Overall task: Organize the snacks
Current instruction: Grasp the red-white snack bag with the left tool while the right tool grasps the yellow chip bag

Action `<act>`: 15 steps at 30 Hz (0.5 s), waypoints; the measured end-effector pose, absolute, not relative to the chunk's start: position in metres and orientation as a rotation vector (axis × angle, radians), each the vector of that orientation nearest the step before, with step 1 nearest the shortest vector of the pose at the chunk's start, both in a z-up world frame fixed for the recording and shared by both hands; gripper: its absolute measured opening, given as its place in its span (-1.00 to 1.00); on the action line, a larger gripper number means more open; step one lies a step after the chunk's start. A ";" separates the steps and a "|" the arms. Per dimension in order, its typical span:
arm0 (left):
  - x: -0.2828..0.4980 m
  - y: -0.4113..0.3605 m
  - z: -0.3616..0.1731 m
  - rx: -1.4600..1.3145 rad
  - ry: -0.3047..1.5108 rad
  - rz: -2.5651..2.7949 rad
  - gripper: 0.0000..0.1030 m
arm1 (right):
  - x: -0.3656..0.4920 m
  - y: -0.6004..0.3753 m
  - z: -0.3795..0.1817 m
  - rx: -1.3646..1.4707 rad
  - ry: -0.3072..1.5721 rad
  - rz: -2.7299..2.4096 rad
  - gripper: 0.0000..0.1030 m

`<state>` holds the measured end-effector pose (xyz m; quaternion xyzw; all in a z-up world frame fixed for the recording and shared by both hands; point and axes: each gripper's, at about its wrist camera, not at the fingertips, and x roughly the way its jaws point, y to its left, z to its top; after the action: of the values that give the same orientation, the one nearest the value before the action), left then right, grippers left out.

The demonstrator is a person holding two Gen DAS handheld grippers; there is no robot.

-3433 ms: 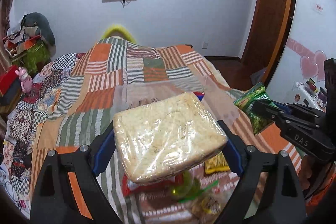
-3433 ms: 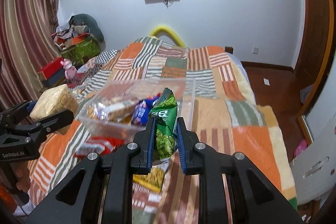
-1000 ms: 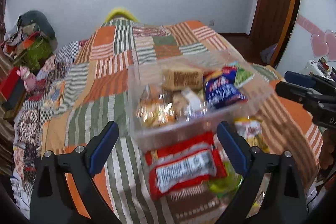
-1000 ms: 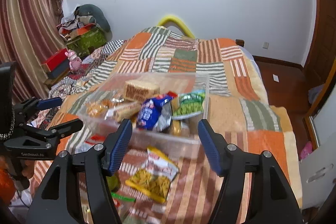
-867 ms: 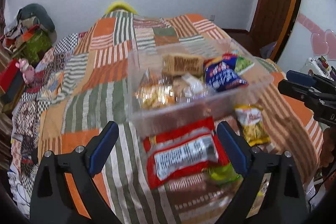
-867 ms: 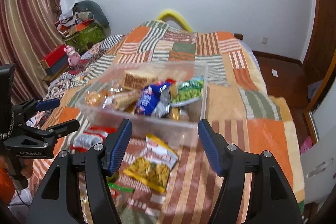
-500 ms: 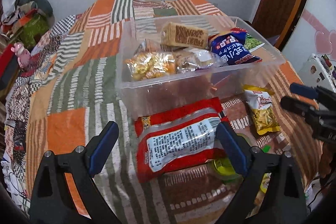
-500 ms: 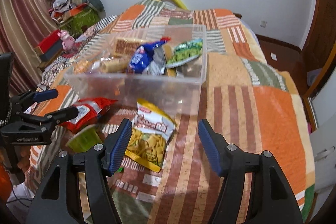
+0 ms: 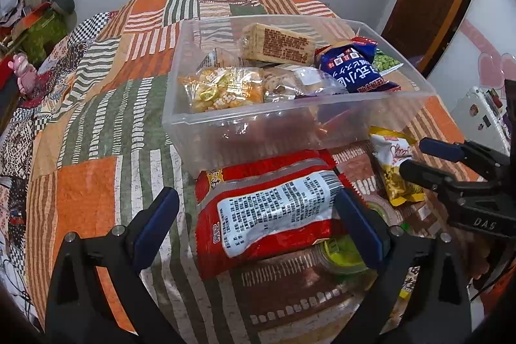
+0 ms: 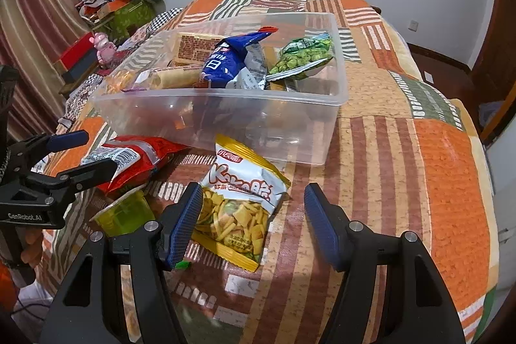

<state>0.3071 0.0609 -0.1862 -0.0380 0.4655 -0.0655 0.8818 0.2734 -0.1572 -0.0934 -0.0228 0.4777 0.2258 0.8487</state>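
Snacks deposited in clear bin [image 10: 225,105]; left gripper [image 9: 254,215] and right gripper [image 10: 253,215], now wide open and empty, have descended over red packet [image 9: 267,208] and yellow packet [image 10: 242,199].

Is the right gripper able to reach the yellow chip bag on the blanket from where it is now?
Probably yes. The right gripper is open, and the yellow chip bag lies flat just ahead between its fingers. Nothing covers it; the clear bin sits behind it and the green jelly cup beside it.
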 end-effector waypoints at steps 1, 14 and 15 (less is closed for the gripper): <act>0.308 0.062 -0.185 -0.097 0.967 -0.143 0.93 | 0.274 -0.155 -0.094 -0.050 1.007 0.476 0.20; 0.322 0.057 -0.205 -0.080 1.010 -0.122 1.00 | 0.276 -0.153 -0.104 -0.056 1.045 0.491 0.17; 0.323 0.059 -0.208 -0.099 1.020 -0.121 1.00 | 0.276 -0.153 -0.105 -0.051 1.050 0.496 0.11</act>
<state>0.3235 0.0590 -0.2084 -0.0473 0.4876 -0.0577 0.8699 0.2763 -0.1532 -0.1046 -0.0243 0.4957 0.2343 0.8359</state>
